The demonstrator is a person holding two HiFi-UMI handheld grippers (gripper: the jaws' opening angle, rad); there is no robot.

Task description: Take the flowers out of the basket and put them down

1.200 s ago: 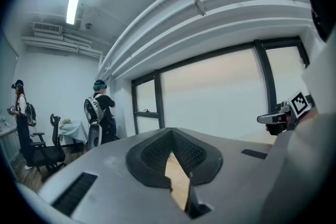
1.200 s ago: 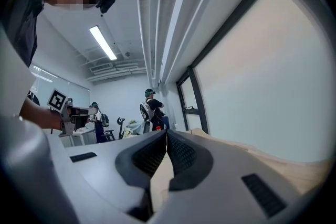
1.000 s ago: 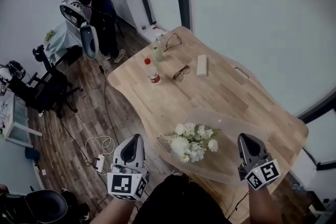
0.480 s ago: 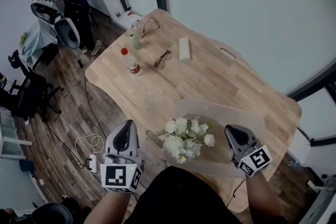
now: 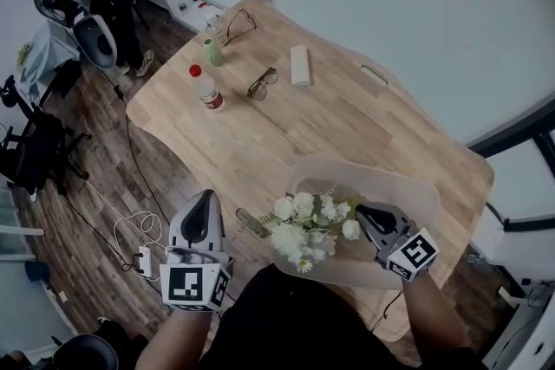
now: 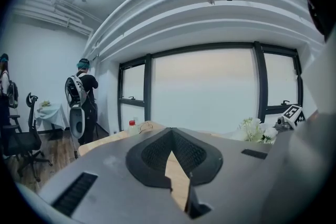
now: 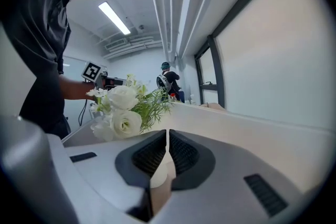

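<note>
The left gripper (image 5: 206, 198) and right gripper (image 5: 362, 211) are closed, holding nothing; bumping could squash the flowers (image 5: 303, 230), lower middle, or tip the basket (image 5: 386, 175).

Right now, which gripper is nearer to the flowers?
Right. The right gripper is over the basket, close beside the flowers; the left gripper is farther off, beyond the stem ends, near the table edge.

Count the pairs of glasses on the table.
2. One pair of glasses lies at the far corner beside the green bottle; the other pair lies between the red-capped bottle and the white box. None appears hidden.
</note>
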